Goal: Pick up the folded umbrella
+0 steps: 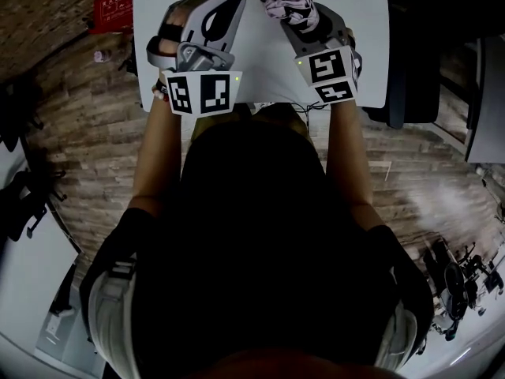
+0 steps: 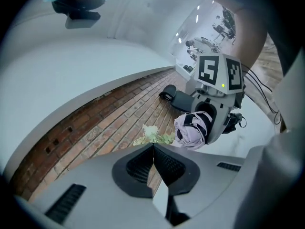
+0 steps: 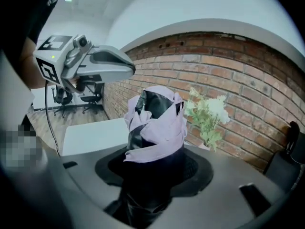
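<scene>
- Tool state: the right gripper [image 1: 302, 16] has its jaws closed on the folded umbrella [image 3: 155, 123]. The left gripper [image 2: 153, 149] has its jaws brought together with nothing between them.
- Location: the umbrella sits in the right gripper, over the far part of the white table [image 1: 260, 61], and appears clear of its surface. The left gripper is alongside, apart from the umbrella.
- Hazard, slip: the pads appear to bear on soft, loose fabric rather than on a rigid part. A sudden tilt or jerk could let the bundle slide out through the jaws.
- Hazard, unfurling: no strap is visible around the folds. Loose fabric could open out, shift the load and snag on the jaws.
- Hazard, collision: the two grippers are near each other, so a careless sideways move could knock the umbrella.
- Appearance: a short, compact bundle of pale lilac fabric with black panels, crumpled in irregular folds. Its end projects beyond the jaws. The gripped portion lies in shadow and its detail cannot be made out.
</scene>
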